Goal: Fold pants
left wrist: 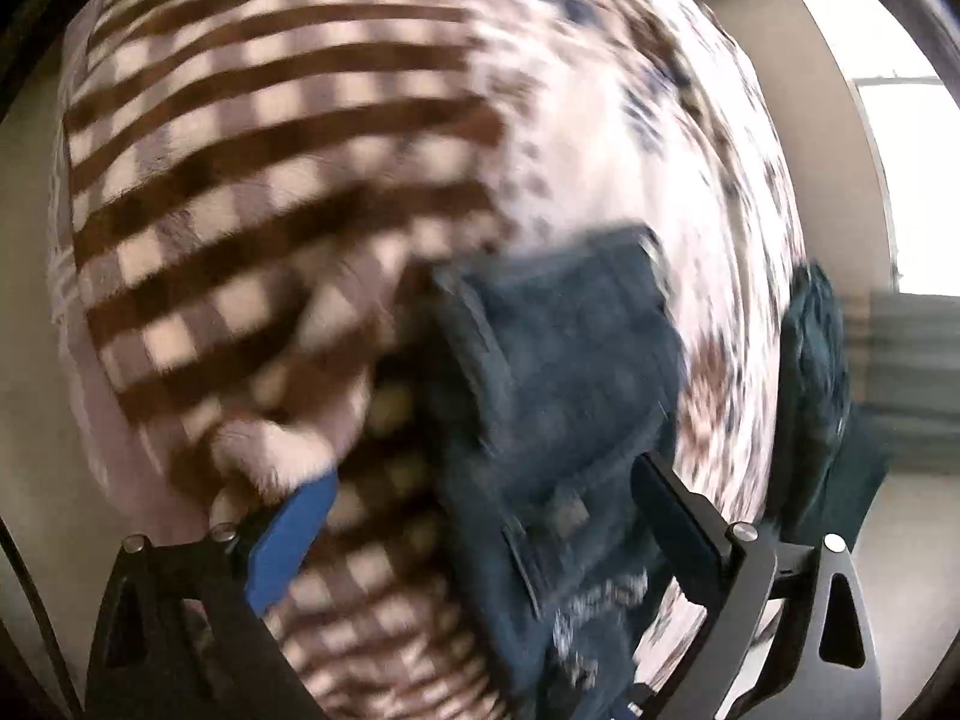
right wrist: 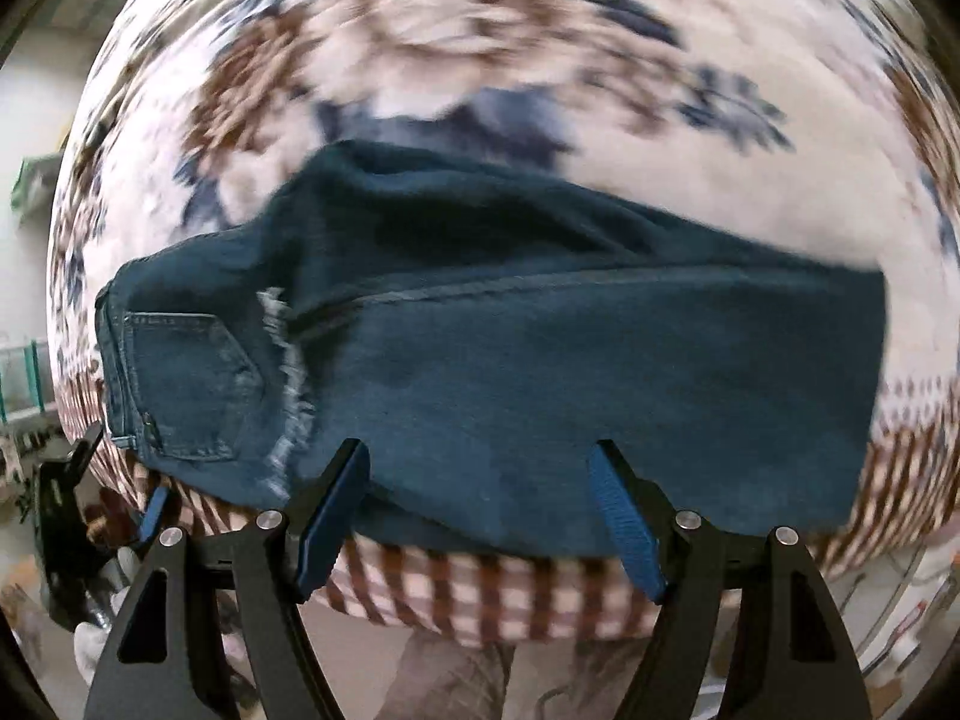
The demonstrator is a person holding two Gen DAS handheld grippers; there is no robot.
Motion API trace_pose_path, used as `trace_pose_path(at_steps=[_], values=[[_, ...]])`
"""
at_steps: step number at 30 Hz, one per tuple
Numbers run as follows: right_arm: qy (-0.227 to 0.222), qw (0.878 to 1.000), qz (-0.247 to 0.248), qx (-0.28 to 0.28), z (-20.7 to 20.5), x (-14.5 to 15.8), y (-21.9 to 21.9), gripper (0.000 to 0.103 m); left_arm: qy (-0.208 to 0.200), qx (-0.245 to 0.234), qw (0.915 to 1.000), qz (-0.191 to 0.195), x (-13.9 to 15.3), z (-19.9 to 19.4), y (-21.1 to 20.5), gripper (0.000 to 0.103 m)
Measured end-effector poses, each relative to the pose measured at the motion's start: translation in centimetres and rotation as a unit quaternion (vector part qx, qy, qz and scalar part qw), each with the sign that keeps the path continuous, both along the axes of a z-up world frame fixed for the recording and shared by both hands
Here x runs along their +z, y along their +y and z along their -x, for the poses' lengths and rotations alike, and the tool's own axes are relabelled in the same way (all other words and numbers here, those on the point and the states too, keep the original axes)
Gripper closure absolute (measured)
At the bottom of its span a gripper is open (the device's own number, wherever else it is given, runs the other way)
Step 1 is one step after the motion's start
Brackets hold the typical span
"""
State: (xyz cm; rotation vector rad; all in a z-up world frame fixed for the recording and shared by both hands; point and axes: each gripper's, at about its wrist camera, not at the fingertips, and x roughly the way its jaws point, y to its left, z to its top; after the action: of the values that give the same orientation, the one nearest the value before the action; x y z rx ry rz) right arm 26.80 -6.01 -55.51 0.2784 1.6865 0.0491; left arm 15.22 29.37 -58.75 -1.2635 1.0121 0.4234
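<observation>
I see pants [right wrist: 540, 360] folded into long dark denim band, lying across floral-and-checked blanket [right wrist: 420, 30]. Waist and back pocket at 9 o'clock, frayed hem beside pocket; lengthwise fold looks done, shorter cross-fold likely left. Right gripper [right wrist: 480, 492] jaws wide apart, gripping nothing, hovering over near edge at 6. Left gripper [left wrist: 480, 510] also spread wide, empty, over denim; view blurred. Blanket plush, denim stiff.

pants [right wrist: 480, 360] folded flat on blanket [right wrist: 600, 60]; right tongs [right wrist: 480, 516] at near edge.
</observation>
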Motion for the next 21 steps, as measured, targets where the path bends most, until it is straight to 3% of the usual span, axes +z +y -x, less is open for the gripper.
trace_pose_path(at_steps=[2, 4, 5, 6, 7, 9, 12, 14, 18, 21], values=[[-0.003, 1.0, 0.002, 0.012, -1.2, -0.3, 1.9, 0.026, -0.012, 0.022, 0.9997, 0.005, -0.5, 0.2, 1.3, 0.012], [-0.005, 1.0, 0.009, 0.024, -2.2, -1.0, 3.2, 0.026, -0.016, 0.031, 0.9994, -0.004, -0.8, -0.4, 1.3, 0.024], [-0.004, 1.0, 0.011, 0.027, -2.6, -1.4, 3.8, 0.026, -0.017, 0.032, 0.9993, -0.009, -0.8, -0.6, 1.7, 0.038], [0.0, 1.0, 0.011, 0.026, -2.8, -1.9, 4.1, 0.026, -0.016, 0.03, 0.9992, -0.019, -0.9, -1.1, 2.0, 0.058], [0.004, 1.0, 0.01, 0.023, -2.9, -2.1, 4.1, 0.026, -0.021, 0.027, 0.9992, -0.02, -1.2, -1.3, 2.3, 0.062], [0.013, 1.0, 0.006, 0.01, -3.0, -2.8, 4.2, 0.026, -0.021, 0.025, 0.9994, -0.013, -2.2, -2.1, 2.9, 0.06], [0.017, 1.0, 0.0, -0.001, -2.8, -3.0, 3.7, 0.026, -0.027, 0.02, 0.9994, 0.008, -3.8, -3.2, 3.4, 0.045], [0.016, 1.0, -0.002, 0.0, -2.4, -2.8, 3.0, 0.026, -0.026, 0.001, 0.9997, -0.004, -3.3, -3.7, 3.2, 0.045], [0.007, 1.0, -0.003, -0.002, -2.3, -3.0, 3.2, 0.026, -0.031, -0.039, 0.9955, -0.081, -0.6, -4.4, 1.9, 0.072], [-0.006, 1.0, -0.003, -0.008, -1.4, -2.1, 1.1, 0.026, -0.031, -0.058, 0.9903, -0.122, 1.4, -4.1, 1.3, 0.082]])
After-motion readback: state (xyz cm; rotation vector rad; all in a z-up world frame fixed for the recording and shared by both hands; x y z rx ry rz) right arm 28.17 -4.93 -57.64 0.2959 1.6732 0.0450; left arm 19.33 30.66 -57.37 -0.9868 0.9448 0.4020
